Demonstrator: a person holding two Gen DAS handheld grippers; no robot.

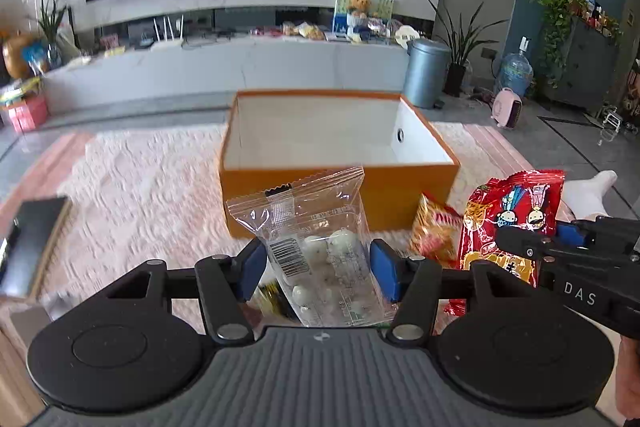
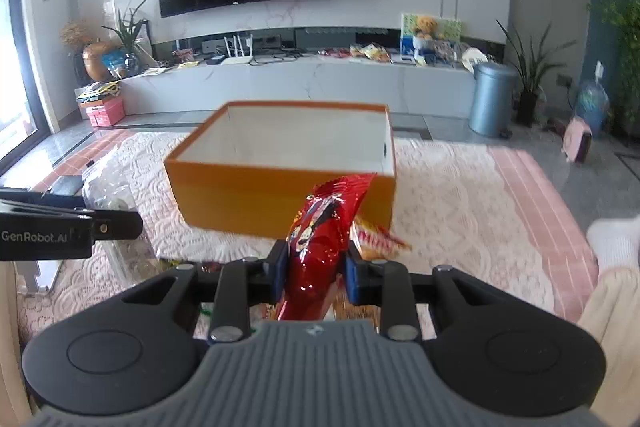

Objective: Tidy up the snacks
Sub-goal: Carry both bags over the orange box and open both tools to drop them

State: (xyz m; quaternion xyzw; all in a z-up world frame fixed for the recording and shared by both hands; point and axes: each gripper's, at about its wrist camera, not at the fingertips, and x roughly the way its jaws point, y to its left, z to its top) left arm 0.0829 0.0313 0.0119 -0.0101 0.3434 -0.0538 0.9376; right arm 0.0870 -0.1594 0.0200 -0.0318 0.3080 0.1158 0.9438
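Blue pads of the left gripper (image 1: 318,269) clamped a clear packet (image 1: 316,247) of white candies; the right gripper (image 2: 313,273) squeezed a red snack bag (image 2: 320,247). Both hung before the open orange box (image 1: 304,199), which looked empty, though its floor was partly hidden. The slippery film could slide out if the pads loosened, dropping short onto the pink rug (image 1: 132,179).
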